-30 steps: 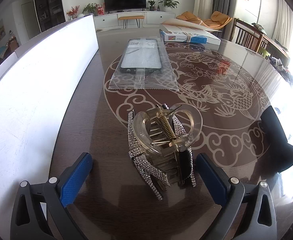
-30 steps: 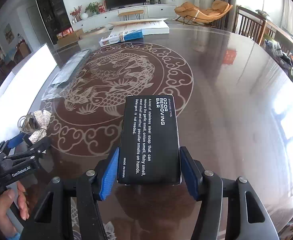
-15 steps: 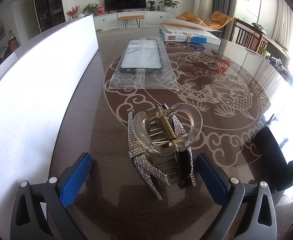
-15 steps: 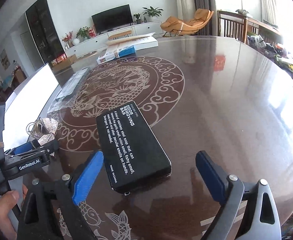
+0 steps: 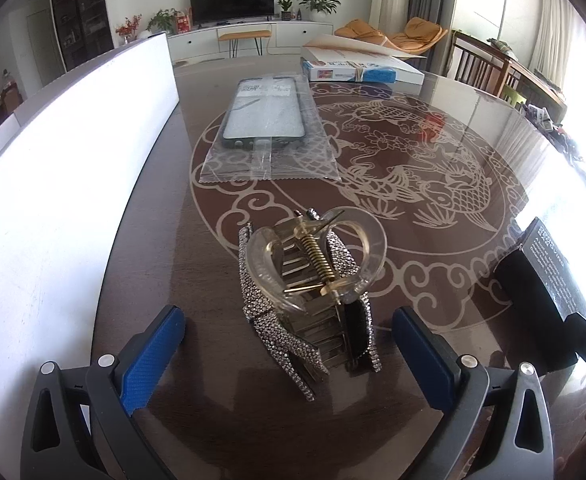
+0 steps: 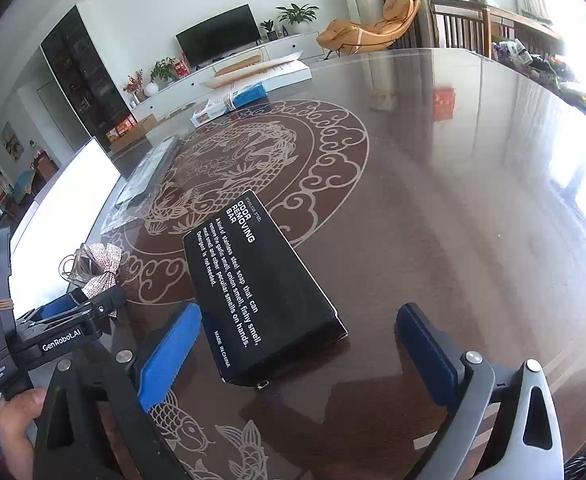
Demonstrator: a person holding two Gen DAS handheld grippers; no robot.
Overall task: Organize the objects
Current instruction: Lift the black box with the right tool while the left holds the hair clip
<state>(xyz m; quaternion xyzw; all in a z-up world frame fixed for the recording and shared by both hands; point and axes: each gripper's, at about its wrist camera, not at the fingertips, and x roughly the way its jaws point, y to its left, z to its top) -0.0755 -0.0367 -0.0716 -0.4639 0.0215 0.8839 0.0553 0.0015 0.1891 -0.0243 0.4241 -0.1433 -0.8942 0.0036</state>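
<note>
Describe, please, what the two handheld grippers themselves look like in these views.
Both the left gripper and the right gripper have dark grey arms with triangular cut-outs, silver screw heads and blue textured pads. Seen from the right wrist, the left gripper's black body reads "GenRobot.AI" in white, and rubber bands wrap its upright bar.

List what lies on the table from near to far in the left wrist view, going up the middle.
Hair claw clip → bagged phone case → flat white-and-blue box.
</note>
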